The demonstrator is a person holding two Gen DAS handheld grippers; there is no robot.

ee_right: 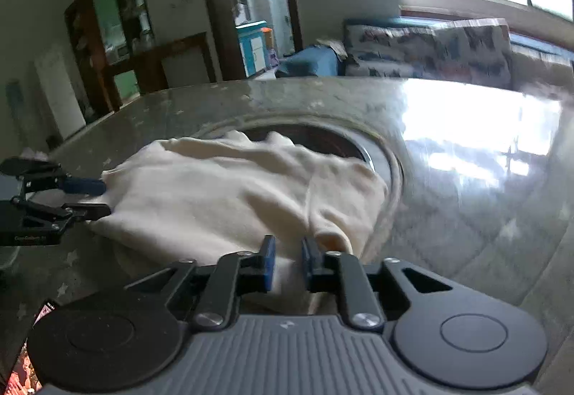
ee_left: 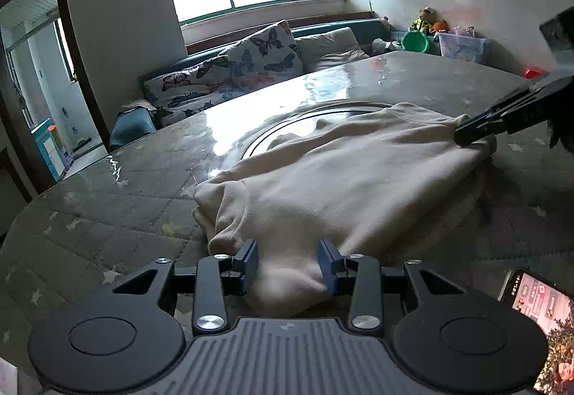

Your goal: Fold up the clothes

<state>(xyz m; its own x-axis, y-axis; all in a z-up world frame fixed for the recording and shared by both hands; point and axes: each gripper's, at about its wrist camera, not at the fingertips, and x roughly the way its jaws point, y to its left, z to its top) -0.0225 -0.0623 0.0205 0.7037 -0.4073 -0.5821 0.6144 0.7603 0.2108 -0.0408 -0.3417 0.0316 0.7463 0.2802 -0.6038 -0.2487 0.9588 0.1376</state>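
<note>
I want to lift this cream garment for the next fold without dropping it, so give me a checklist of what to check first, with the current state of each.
1. Left gripper has cloth between its fingers: ok, the near edge of the cream garment sits in the gap, but whether the pads press on it: cannot tell.
2. Right gripper has cloth: ok, fabric lies between narrowly spaced fingers; firm pinch: cannot tell.
3. Garment lying flat: not ok, it is bunched and wrinkled.
4. Garment fully on the table: ok.
5. Phone clear of the cloth: ok, it lies apart at the table's near edge.
</note>
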